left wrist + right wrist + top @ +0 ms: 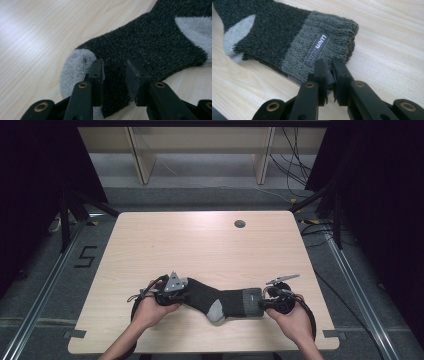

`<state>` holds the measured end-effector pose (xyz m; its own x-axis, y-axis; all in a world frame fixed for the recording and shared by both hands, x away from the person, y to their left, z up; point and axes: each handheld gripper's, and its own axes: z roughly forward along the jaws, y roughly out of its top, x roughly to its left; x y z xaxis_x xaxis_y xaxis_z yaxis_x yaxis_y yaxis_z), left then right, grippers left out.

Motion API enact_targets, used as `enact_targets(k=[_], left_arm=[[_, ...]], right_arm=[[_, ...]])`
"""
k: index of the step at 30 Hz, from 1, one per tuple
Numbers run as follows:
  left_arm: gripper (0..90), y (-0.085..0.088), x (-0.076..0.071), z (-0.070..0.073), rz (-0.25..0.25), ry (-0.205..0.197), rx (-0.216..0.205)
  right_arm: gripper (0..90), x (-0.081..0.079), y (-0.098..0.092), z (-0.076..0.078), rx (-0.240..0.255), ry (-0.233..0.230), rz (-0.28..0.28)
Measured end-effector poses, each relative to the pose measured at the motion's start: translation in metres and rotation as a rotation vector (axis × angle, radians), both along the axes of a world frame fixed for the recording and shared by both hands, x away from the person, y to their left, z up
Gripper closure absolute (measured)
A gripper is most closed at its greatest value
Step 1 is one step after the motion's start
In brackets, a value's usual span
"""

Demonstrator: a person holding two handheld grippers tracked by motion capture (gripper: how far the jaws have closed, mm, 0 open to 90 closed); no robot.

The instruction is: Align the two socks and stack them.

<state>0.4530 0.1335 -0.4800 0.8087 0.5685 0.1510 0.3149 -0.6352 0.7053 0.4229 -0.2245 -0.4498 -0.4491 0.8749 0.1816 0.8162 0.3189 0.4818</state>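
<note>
A dark grey sock (225, 301) with a pale heel, toe and lighter cuff lies flat near the table's front edge. My left gripper (186, 287) is at its toe end. In the left gripper view the jaws (114, 66) stand apart over the sock (150, 42), one just beside the light toe patch (75, 67), with dark fabric lying flat between them. My right gripper (264, 299) is at the cuff end. In the right gripper view its jaws (329, 62) are nearly together on the edge of the ribbed cuff (329, 30), just below a small label (316, 49).
The light wooden table (200, 245) has a round cable hole (239, 224) near its far edge. Black curtains hang on both sides. Shelf legs and cables stand on the floor beyond the table.
</note>
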Motion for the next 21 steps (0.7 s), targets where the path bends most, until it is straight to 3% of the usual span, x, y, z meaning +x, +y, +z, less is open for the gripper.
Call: enact_targets(k=[7, 9, 13, 19, 20, 21], left_arm=[[67.1, -0.001, 0.000, -0.003, 0.034, 0.021, 0.010], [66.9, 0.001, -0.002, -0.003, 0.042, 0.024, 0.016], [66.6, 0.005, -0.004, -0.003, 0.065, 0.025, 0.029], [65.4, 0.014, 0.003, -0.003, 0.084, 0.035, 0.020], [63.8, 0.015, 0.004, -0.002, 0.081, 0.030, 0.009], [60.2, 0.015, 0.004, 0.000, 0.076, 0.017, 0.004]], right_arm=[[81.4, 0.018, 0.004, -0.004, -0.047, -0.026, 0.012], [80.8, 0.022, 0.007, -0.004, -0.047, -0.022, -0.013], [78.9, 0.037, 0.017, -0.004, -0.088, -0.067, 0.003], [78.1, 0.050, 0.025, -0.006, -0.089, -0.092, 0.010], [77.0, 0.049, 0.028, -0.005, -0.074, -0.077, -0.015], [75.2, 0.049, 0.027, -0.003, -0.078, -0.079, 0.003]])
